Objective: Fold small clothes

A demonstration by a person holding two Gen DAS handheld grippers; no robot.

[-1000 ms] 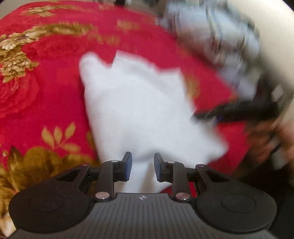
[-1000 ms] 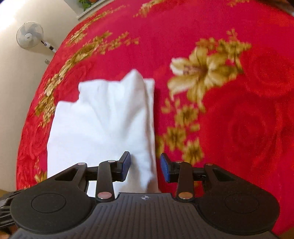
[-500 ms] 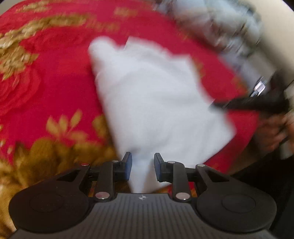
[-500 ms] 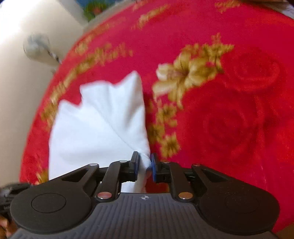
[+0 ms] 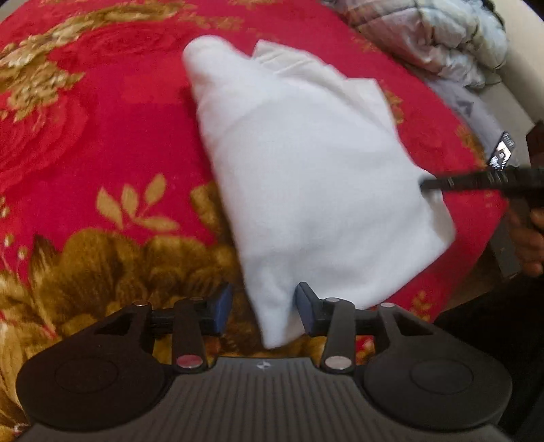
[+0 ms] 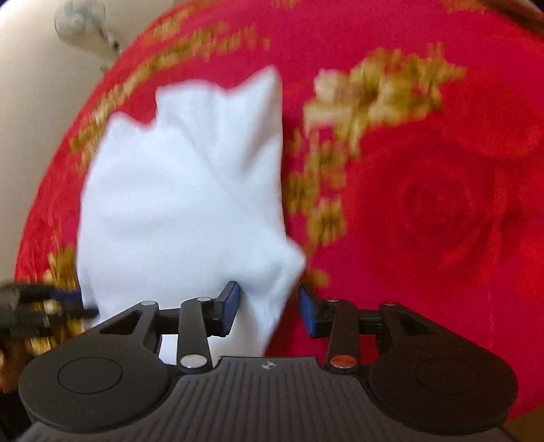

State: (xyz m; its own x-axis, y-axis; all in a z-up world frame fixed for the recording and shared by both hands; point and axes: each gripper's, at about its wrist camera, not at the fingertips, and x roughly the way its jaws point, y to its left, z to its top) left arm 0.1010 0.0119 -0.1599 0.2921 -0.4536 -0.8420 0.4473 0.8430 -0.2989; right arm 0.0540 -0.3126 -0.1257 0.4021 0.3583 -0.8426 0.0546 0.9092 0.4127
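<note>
Home bedroom: floral red blanket (image 5: 102, 142), rumpled bedding (image 5: 442, 37), fan (image 6: 80, 15).

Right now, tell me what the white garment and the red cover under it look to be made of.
White garment: apparently soft knit cotton or fleece, matte; it drapes limply with rounded folds and no shine, though blur hides the weave.
Red cover: looks like a plush, fuzzy blanket with gold flowers, slightly velvety sheen; the fibre itself is unclear.
</note>
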